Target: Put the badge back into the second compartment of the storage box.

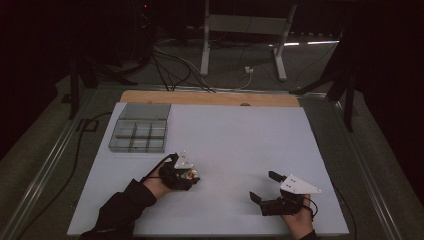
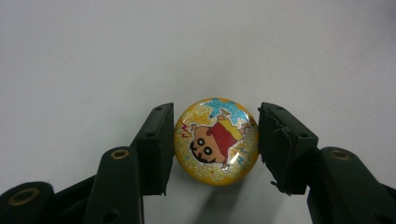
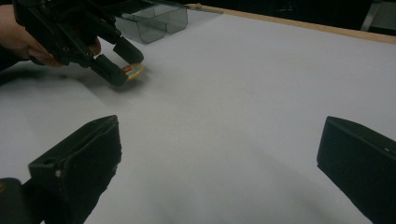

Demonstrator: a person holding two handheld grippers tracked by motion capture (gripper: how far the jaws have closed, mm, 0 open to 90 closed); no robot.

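**Left gripper pinches a round badge; right gripper waits with jaws apart**

At the upper left of the high view sits a grey compartment box [image 1: 139, 134], on the left part of the white table [image 1: 240, 145]; its open sections look like the likely home for small items. Below it, left of centre, the left gripper [image 1: 192, 176] angles down to the tabletop. In the left gripper view the badge [image 2: 216, 141], a glittery yellow disc with a cartoon figure, fills the middle of the frame. It is clamped between the two black jaws, one on each side of its rim. Gripping by the edge probably keeps the domed face clear and lets the badge come up level.

At the lower right of the high view the right gripper [image 1: 262, 187] rests near the table's near edge, jaws spread wide with nothing between them, well apart from the badge, probably parked clear of the pick-up.
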